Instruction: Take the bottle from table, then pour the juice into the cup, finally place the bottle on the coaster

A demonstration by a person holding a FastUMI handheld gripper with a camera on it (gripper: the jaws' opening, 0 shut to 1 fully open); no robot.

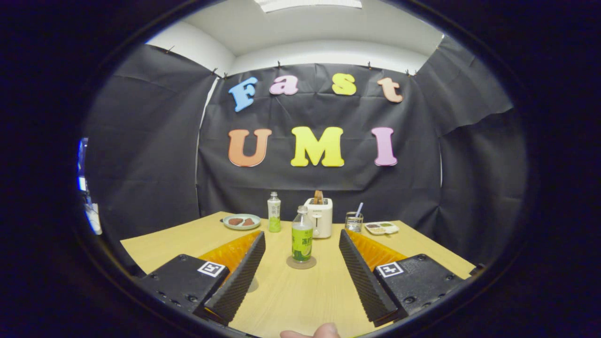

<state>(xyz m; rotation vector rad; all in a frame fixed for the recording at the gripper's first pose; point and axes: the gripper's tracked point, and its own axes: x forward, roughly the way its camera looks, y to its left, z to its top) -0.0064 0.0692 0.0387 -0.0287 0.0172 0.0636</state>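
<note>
Bottle (302, 238) with green juice stands upright on the coaster (301, 263), just ahead of the gripper (300, 277). Jaws wide open, holding nothing. Glass cup (353, 221) with straw beyond right finger; bare table (291, 295) between the fingers.

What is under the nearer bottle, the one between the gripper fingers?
The nearer bottle stands on a round coaster on the table; only the coaster's rim shows. The gripper is open, not touching.

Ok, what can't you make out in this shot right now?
All in the gripper view, open claw:
- Near bottle on the coaster: liquid level hidden by its label.
- Cup: too small to show whether it holds juice.
- Plate and tray: food too small to identify.
- Round mark on the table: partly hidden by the left finger.
</note>
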